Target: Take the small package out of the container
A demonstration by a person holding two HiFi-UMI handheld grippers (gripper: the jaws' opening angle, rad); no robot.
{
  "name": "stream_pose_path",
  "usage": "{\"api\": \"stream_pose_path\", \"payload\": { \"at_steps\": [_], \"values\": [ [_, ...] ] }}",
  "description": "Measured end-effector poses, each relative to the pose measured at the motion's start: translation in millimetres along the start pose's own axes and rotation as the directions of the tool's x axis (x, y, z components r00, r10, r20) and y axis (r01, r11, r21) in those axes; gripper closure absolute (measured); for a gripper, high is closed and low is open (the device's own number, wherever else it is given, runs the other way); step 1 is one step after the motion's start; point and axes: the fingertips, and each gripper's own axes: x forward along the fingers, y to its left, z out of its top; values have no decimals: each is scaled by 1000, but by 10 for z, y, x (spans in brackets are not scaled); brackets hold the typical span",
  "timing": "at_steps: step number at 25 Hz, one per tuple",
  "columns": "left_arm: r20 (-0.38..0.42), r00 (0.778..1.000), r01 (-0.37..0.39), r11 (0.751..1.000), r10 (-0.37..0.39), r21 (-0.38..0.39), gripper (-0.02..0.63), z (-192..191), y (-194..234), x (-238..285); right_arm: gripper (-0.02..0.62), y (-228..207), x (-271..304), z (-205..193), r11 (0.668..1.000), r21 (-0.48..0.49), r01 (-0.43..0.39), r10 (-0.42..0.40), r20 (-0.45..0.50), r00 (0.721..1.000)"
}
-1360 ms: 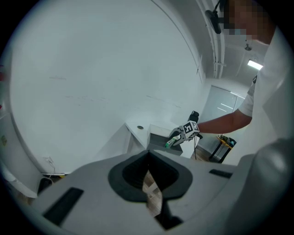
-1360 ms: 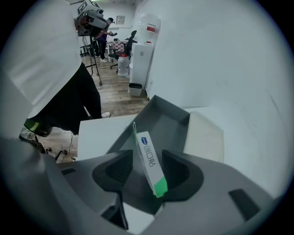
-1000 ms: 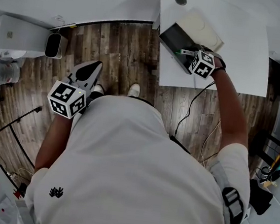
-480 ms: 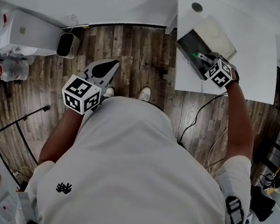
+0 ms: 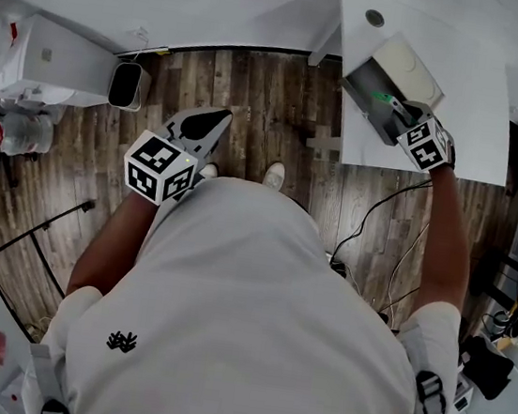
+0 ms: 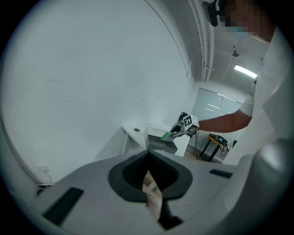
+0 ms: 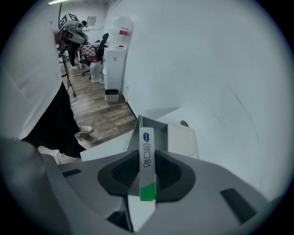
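Clamped in the right gripper [image 5: 393, 105]: the small package [image 7: 146, 158], pinched across its thin sides, long axis running straight out along the jaws, green end nearest the palm. Poised at the open container [image 5: 356, 83] by the table's [image 5: 479, 117] floor-side edge; hard to tell whether clear of the rim. Well apart over the floor with the left gripper [image 5: 215, 122], jaws pressed together on nothing. Probably best drawn back along that long axis.
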Motion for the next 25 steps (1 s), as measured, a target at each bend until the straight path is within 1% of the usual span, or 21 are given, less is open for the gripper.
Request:
{"api": "stream_pose_path", "payload": {
  "at_steps": [4, 7, 10, 14, 19, 22, 25],
  "values": [
    [-1, 999, 37, 999, -37, 7, 600, -47, 88, -178, 498, 93, -237, 107, 993, 102, 53, -53, -1, 999],
    [-7, 998, 61, 998, -61, 10, 600, -117, 135, -305, 499, 263, -393, 235, 980, 185, 68, -71, 8, 997],
    [-11, 995, 100, 995, -99, 26, 600, -169, 139, -398, 499, 471, -558, 312, 965, 247, 85, -87, 0, 996],
    [-10, 990, 143, 989, -143, 45, 600, -206, 211, -554, 499, 800, -699, 435, 948, 300, 104, -105, -12, 994],
    [-18, 983, 184, 981, -184, 55, 600, -369, 305, -794, 499, 1303, -858, 627, 925, 360, 125, -128, -17, 992],
    [-38, 979, 202, 978, -201, 52, 600, -484, 361, -916, 499, 1621, -940, 726, 906, 403, 131, -136, -16, 991],
    [-53, 974, 225, 973, -222, 57, 600, -577, 421, -1030, 499, 1946, -996, 843, 880, 455, 137, -146, -15, 989]
  ]
}}
